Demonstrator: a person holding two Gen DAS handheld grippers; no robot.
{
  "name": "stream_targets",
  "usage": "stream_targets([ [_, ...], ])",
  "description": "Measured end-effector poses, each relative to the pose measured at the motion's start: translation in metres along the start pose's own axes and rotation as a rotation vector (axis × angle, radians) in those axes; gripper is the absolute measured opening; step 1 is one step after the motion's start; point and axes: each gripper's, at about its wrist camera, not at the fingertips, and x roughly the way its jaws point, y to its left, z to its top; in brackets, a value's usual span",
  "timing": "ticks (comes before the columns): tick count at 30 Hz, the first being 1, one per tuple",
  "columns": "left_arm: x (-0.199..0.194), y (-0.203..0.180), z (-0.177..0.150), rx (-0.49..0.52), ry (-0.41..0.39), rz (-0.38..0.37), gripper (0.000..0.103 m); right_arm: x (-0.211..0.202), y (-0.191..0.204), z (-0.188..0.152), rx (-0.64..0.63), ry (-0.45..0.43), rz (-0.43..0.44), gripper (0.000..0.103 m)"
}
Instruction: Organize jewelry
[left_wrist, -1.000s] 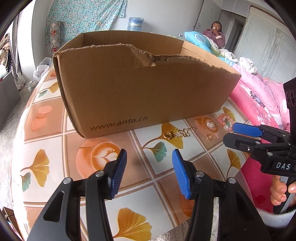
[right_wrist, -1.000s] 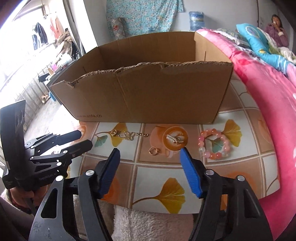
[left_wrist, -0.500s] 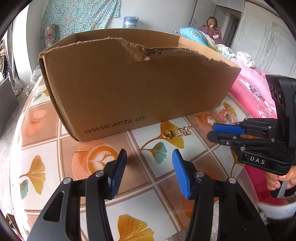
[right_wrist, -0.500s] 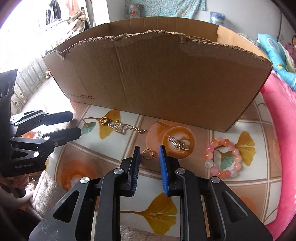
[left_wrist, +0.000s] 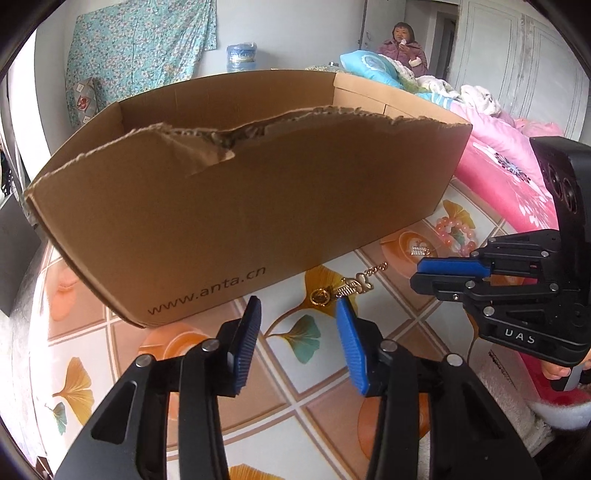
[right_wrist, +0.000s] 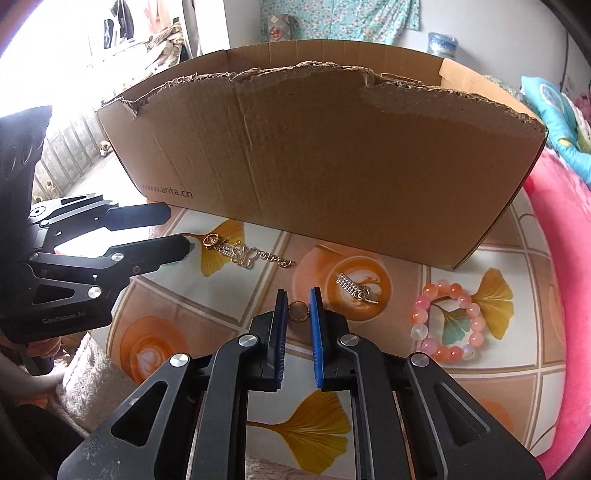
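Note:
A small gold ring (right_wrist: 298, 311) lies on the patterned tabletop (right_wrist: 391, 391) between the blue pads of my right gripper (right_wrist: 298, 295). Its jaws are closing and the pads meet the ring's sides. In the left wrist view the right gripper (left_wrist: 417, 275) hides the ring. My left gripper (left_wrist: 297, 301) is closing with nothing between its pads. A gold chain (left_wrist: 351, 286) lies just beyond its tips. The right wrist view shows the left gripper (right_wrist: 177, 230) beside the chain (right_wrist: 243, 254). A sparkly clip (right_wrist: 354, 286) and a pink bead bracelet (right_wrist: 454, 321) lie to the right.
A big open cardboard box (right_wrist: 332, 166) with a torn rim stands right behind the jewelry. Pink bedding (right_wrist: 561, 258) borders the table on the right. A person (left_wrist: 402, 44) sits far back in the room. A white fleecy cloth (left_wrist: 509, 398) lies at the table's near edge.
My right jaws have narrowed from wide apart to the ring's width, around the ring. The left gripper has shifted toward the gold chain and its jaws have drawn in a little.

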Motion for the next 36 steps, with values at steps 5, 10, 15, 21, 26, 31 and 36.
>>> stream_targets([
  [5, 0.013, -0.007, 0.006, 0.046, 0.036, 0.007, 0.025, -0.005, -0.012, -0.005, 0.012, -0.011, 0.014, 0.01],
  [10, 0.019, -0.012, 0.01, 0.071, 0.047, 0.026, 0.02, -0.012, -0.02, -0.008, 0.018, -0.02, 0.027, 0.01],
  [15, 0.021, -0.02, 0.012, 0.117, 0.052, 0.032, 0.009, -0.013, -0.026, -0.012, 0.025, -0.028, 0.034, 0.01],
  [21, 0.021, -0.023, 0.014, 0.122, 0.05, 0.027, 0.009, -0.011, -0.031, -0.016, 0.031, -0.034, 0.038, 0.01],
  [26, 0.012, -0.023, 0.014, 0.13, 0.038, 0.033, 0.009, -0.01, -0.031, -0.017, 0.03, -0.034, 0.038, 0.01],
  [31, 0.002, -0.02, 0.009, 0.124, 0.039, 0.046, 0.009, -0.011, -0.029, -0.017, 0.028, -0.034, 0.036, 0.01],
  [36, -0.001, -0.016, 0.0, 0.103, 0.053, 0.049, 0.009, -0.011, -0.029, -0.016, 0.028, -0.032, 0.035, 0.01],
])
